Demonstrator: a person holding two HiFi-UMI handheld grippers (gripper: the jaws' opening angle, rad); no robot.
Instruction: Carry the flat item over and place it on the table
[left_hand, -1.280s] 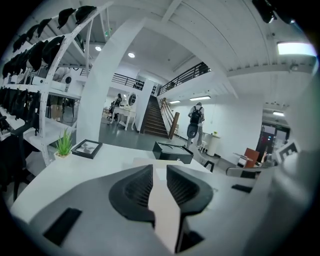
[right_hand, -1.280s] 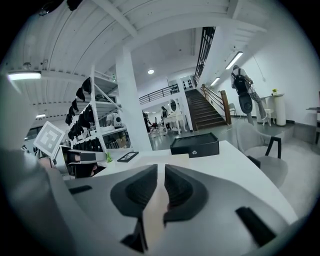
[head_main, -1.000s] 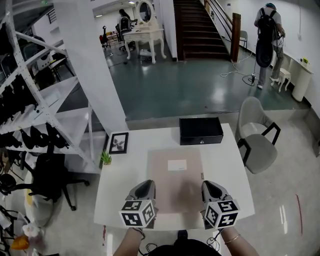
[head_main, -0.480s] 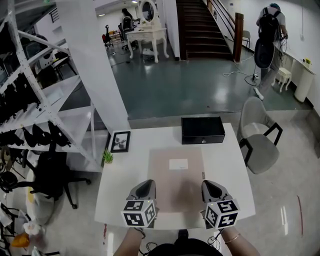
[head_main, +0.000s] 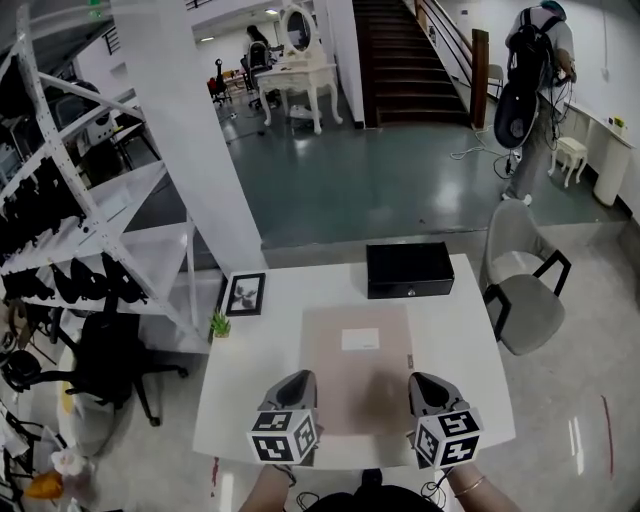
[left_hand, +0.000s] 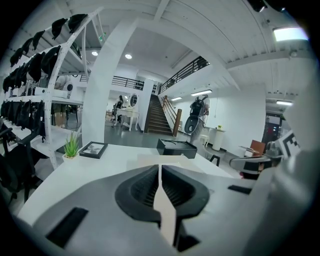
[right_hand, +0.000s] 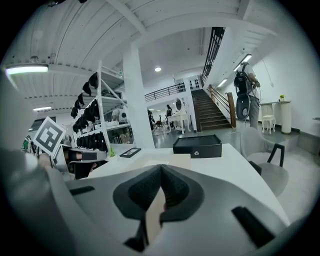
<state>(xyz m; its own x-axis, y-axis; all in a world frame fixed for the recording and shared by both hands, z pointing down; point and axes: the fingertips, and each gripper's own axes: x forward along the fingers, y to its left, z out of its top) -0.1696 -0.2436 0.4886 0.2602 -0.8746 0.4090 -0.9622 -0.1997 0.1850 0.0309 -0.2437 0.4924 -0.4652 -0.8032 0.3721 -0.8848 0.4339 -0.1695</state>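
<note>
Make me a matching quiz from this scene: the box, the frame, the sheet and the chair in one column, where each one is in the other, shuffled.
Column one:
1. box
2. frame
3. sheet
4. chair

Column two:
A. gripped at its near edge by the left tongs and the right tongs
B. on the floor, right of the table
C. at the table's far left corner
D. at the table's far edge, right of middle

Pairs: 1-D, 2-C, 3-A, 4-B
</note>
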